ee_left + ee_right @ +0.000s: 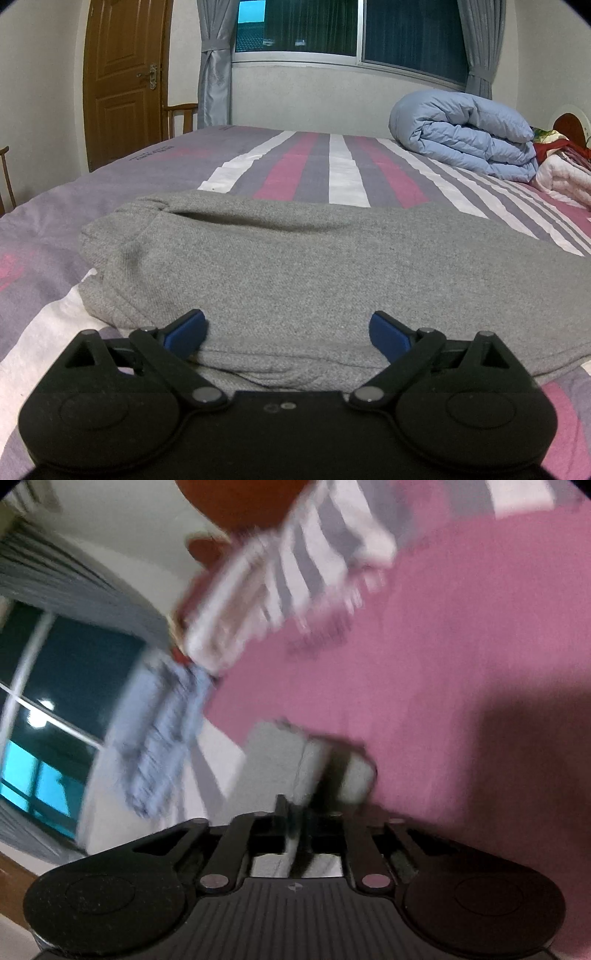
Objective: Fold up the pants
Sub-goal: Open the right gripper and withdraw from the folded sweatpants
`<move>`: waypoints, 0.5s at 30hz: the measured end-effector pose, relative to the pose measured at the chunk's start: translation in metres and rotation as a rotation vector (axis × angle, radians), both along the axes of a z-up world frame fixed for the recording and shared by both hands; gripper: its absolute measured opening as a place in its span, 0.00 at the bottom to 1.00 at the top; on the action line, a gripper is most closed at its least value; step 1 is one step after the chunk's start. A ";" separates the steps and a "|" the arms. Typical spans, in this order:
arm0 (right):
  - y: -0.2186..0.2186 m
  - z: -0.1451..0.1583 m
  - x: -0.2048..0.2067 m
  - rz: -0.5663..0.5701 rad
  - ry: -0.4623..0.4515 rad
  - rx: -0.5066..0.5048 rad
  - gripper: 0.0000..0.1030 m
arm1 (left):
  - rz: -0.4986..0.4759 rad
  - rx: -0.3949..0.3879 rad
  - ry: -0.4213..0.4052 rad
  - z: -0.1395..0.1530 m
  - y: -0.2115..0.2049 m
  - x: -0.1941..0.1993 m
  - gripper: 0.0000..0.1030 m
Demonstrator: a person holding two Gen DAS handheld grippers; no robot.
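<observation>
Two grippers attend the grey pants (pixel 314 266) on the striped bed (pixel 110 206): left gripper (pixel 288 332) released, right gripper (pixel 306 805) apparently clenching a hem, mid-fold; next, lay that hem squarely.

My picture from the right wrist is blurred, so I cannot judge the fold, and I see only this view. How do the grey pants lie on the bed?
Observer: In the left wrist view, the grey pants lie as one flat folded bundle across the striped bed cover.
Operator: Do the left tongs hold them?
Observer: No. The left tongs stand wide open over the near edge of the pants, with nothing pinched between them.
Operator: Is anything close to the pants in the way?
Observer: No. A rolled blue quilt lies far back on the right of the bed, well apart from the pants.
</observation>
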State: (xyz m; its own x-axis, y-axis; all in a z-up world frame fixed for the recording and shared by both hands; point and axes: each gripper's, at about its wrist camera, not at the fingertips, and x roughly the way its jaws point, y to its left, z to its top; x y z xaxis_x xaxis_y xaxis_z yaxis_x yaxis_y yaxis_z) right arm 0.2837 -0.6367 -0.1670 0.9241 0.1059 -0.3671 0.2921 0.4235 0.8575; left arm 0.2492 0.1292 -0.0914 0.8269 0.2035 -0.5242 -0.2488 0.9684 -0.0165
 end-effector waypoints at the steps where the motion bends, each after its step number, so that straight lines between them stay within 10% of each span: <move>1: -0.004 0.002 -0.007 -0.021 -0.012 0.008 0.14 | -0.001 -0.001 0.000 0.000 0.000 0.000 0.88; 4: -0.013 -0.004 -0.014 -0.035 0.027 0.061 0.21 | -0.001 0.001 0.001 0.000 0.000 0.000 0.88; 7: -0.011 -0.009 -0.012 -0.027 0.042 0.084 0.47 | -0.001 0.003 0.000 0.000 0.000 0.000 0.88; 14: 0.002 -0.003 0.020 0.050 0.133 -0.046 0.44 | -0.001 0.003 0.002 0.000 0.000 0.001 0.88; 15: 0.005 0.002 0.028 0.080 0.157 -0.090 0.20 | -0.001 0.003 0.002 0.000 0.000 0.001 0.88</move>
State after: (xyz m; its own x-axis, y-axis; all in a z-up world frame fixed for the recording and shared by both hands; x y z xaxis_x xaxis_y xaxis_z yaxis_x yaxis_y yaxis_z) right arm 0.3115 -0.6319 -0.1654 0.8449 0.1374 -0.5170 0.3812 0.5236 0.7619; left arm 0.2500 0.1289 -0.0919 0.8262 0.2042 -0.5251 -0.2475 0.9688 -0.0129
